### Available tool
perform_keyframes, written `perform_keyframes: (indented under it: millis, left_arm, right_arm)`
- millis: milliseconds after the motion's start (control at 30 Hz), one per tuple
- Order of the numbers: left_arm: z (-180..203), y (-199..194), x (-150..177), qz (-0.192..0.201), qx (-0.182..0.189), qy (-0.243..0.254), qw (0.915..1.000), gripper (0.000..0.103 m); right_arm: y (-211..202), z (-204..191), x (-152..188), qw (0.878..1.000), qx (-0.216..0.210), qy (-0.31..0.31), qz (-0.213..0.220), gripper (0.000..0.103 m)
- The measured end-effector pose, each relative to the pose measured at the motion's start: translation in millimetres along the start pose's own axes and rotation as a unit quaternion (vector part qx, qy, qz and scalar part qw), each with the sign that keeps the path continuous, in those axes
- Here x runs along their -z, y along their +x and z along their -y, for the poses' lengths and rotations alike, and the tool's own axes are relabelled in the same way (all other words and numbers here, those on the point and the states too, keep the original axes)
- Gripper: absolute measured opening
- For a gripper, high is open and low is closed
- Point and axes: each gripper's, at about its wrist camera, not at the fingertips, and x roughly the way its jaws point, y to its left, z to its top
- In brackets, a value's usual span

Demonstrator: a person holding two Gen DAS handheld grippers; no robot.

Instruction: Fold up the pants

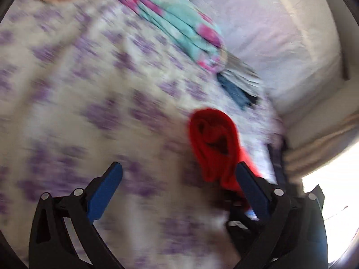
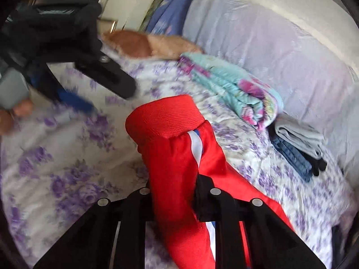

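Red pants (image 2: 177,157) with a white and blue side stripe are clamped in my right gripper (image 2: 172,190), which is shut on them; the ribbed cuff stands up above the floral bedspread (image 2: 67,168). In the blurred left wrist view the same pants (image 1: 213,145) hang to the right, just past the right finger. My left gripper (image 1: 179,179) is open and empty above the bedspread (image 1: 89,112). It also shows in the right wrist view (image 2: 89,89) at upper left, apart from the pants.
A folded turquoise and pink blanket (image 2: 235,85) lies at the back. A stack of folded grey and denim clothes (image 2: 298,143) sits to its right. An orange cushion (image 2: 145,44) and pale pillows (image 2: 280,44) lie behind. The bed edge is at the right.
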Motion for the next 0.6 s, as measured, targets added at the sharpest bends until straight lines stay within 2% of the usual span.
perform_keyframes:
  millis: [33,67,167,267,300,333,367,500,600]
  left_arm:
    - [6,11,-2,-0.026,0.049,-0.008,0.9985,0.099]
    - [13,21,-3,-0.045,0.076,-0.008,0.9961,0.099]
    - [33,43,-3,-0.077,0.103,0.011,0.9916,0.099]
    - [42,62,-1,-0.093,0.105,0.005,0.9901,0.098]
    - [43,65,0,-0.092,0.104,0.003,0.9903,0.093]
    - [47,67,0,-0.090,0.109,0.005,0.9900,0.080]
    - [52,70,-1,-0.097,0.116,0.012,0.9885,0.051]
    - [76,71,-3,-0.093,0.117,0.043,0.9879,0.046]
    - [118,72,-5,-0.095,0.126,0.074,0.9847,0.046]
  right_arm:
    - [-5,0,2,1.000,0.003,0.001,0.005,0.018]
    - [-9,-1,4,1.000,0.005,0.001,0.012,0.018]
    - [-19,-5,11,1.000,0.013,-0.001,0.021,0.018]
    - [-24,-7,15,0.999,0.018,-0.001,0.030,0.018]
    - [-24,-6,15,0.999,0.019,-0.001,0.033,0.018]
    - [-25,-5,16,0.999,0.020,0.001,0.036,0.018]
    - [-28,-3,18,0.999,0.027,0.004,0.041,0.018]
    - [-43,10,21,0.996,0.039,0.034,0.067,0.018]
    - [-63,26,27,0.991,0.067,0.069,0.098,0.018]
